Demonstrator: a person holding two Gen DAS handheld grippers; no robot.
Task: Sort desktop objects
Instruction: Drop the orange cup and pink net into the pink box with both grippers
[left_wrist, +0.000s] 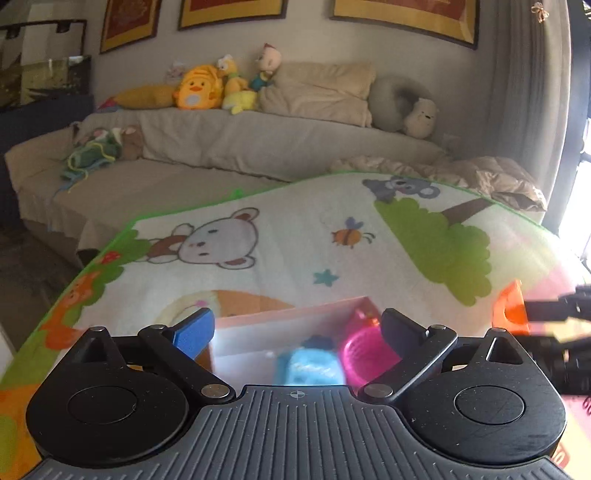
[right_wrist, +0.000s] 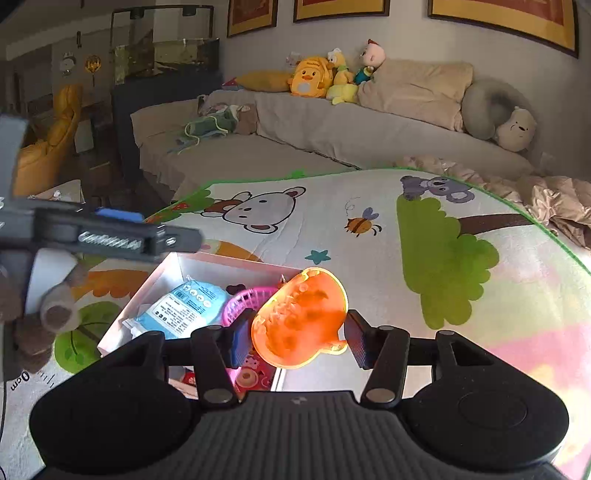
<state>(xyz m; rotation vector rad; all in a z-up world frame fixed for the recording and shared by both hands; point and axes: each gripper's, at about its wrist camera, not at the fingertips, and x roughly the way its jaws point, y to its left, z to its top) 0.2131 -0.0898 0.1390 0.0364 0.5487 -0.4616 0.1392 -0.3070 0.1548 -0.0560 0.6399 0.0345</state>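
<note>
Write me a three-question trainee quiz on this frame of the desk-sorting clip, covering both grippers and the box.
1. True or false: the right gripper grips the translucent orange plastic toy.
2. Which gripper has nothing between its fingers? A) left gripper B) right
3. Fill in: inside the shallow white cardboard box lie a light blue printed packet and a ____ plastic basket.

Key: 1 true; 2 A; 3 pink
</note>
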